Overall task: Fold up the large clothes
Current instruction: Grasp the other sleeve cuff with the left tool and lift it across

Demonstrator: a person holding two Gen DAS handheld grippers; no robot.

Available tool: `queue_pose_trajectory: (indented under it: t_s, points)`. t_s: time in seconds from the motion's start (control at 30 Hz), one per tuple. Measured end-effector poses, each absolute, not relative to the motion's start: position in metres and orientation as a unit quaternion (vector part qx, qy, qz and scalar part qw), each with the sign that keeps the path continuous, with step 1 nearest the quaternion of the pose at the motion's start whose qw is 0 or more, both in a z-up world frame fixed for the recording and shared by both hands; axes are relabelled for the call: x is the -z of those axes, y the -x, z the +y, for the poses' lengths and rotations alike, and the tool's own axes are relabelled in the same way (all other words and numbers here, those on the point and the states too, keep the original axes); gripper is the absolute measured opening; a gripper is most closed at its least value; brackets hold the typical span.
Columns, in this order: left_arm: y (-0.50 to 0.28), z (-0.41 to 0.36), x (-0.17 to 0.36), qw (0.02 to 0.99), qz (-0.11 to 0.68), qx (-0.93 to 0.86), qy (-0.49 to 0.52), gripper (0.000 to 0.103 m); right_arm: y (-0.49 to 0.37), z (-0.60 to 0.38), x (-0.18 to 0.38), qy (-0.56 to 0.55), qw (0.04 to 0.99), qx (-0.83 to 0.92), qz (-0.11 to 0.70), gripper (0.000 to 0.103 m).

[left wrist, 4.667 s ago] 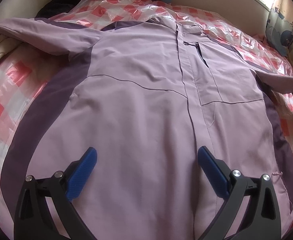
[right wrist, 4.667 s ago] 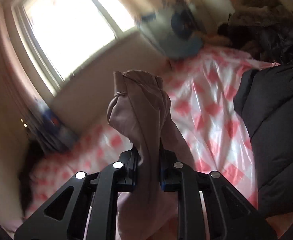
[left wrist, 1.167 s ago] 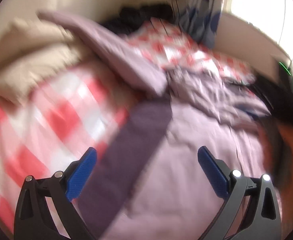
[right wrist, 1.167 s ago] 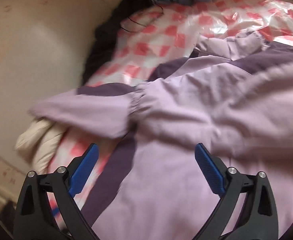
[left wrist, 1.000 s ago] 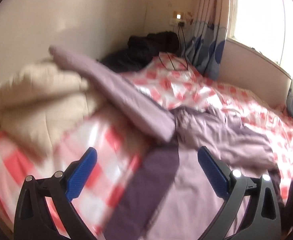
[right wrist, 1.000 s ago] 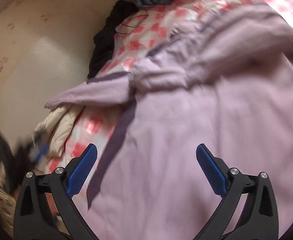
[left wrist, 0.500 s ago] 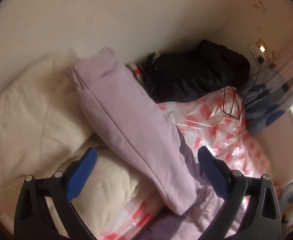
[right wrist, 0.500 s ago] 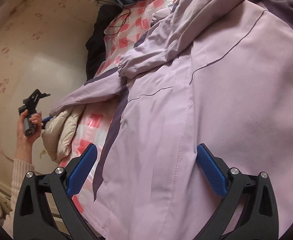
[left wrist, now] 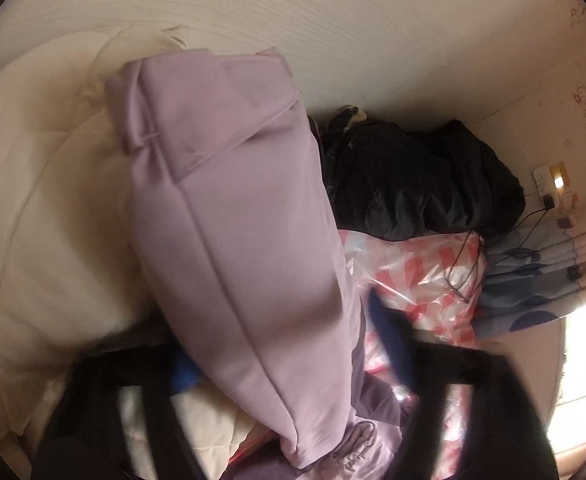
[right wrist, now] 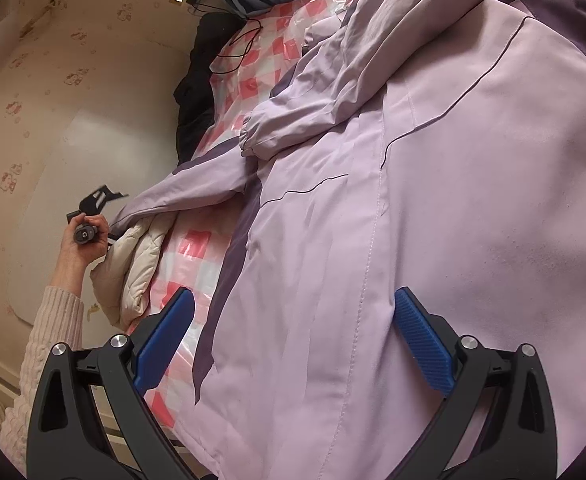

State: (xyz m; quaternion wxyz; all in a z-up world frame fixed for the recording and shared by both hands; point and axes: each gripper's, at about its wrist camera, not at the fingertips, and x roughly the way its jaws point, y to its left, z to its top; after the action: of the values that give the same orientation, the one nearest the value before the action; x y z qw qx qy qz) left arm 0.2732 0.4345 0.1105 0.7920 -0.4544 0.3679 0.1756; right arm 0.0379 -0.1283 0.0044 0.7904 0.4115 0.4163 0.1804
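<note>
A large lilac jacket [right wrist: 433, 216] with dark purple side panels lies spread on the bed. One sleeve [right wrist: 333, 76] lies folded across its chest. The other sleeve [left wrist: 233, 240] stretches out over a cream quilt, its cuff [left wrist: 197, 120] toward the wall. My left gripper [left wrist: 285, 344] is around this sleeve; its fingers [left wrist: 389, 336] are motion-blurred and partly closed, and I cannot tell if they grip. In the right wrist view it [right wrist: 93, 208] shows in a hand at the sleeve's end. My right gripper [right wrist: 293, 332] is open and empty above the jacket's lower body.
A cream quilt [left wrist: 45, 220] lies under the sleeve by the wall. A black coat [left wrist: 413, 188] is heaped in the corner. The bed has a red-and-white check plastic cover [right wrist: 253, 80] with a black cable [right wrist: 241, 52] on it. Blue curtains [left wrist: 533, 280] hang at the right.
My left gripper has moved in along the outstretched sleeve and its fingers have come closer together around it. My right gripper has barely moved and stays open.
</note>
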Motion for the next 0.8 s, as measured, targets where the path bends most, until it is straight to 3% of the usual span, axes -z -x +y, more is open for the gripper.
queue_pose_trajectory:
  t_s: [0.1,0.43,0.63,0.8]
  points:
    - [-0.272,0.434,-0.113,0.809,0.352,-0.149,0.447,0.022,-0.037,-0.13,-0.005,-0.418,0.788,-0.182,0.414,0.096]
    - [-0.265,0.349,-0.184,0.885,0.261,-0.021,0.385,0.019,-0.032,-0.147,-0.023,-0.428,0.798,-0.173,0.387,0.096]
    - [-0.256,0.239,-0.234,0.913,0.242,0.103,0.311,0.019,-0.024,-0.189,-0.038,-0.455,0.808,-0.128,0.352,0.096]
    - [-0.249,0.113,-0.236,0.919,0.258,0.207,0.215,0.019,-0.007,-0.246,-0.05,-0.504,0.807,-0.084,0.297,0.096]
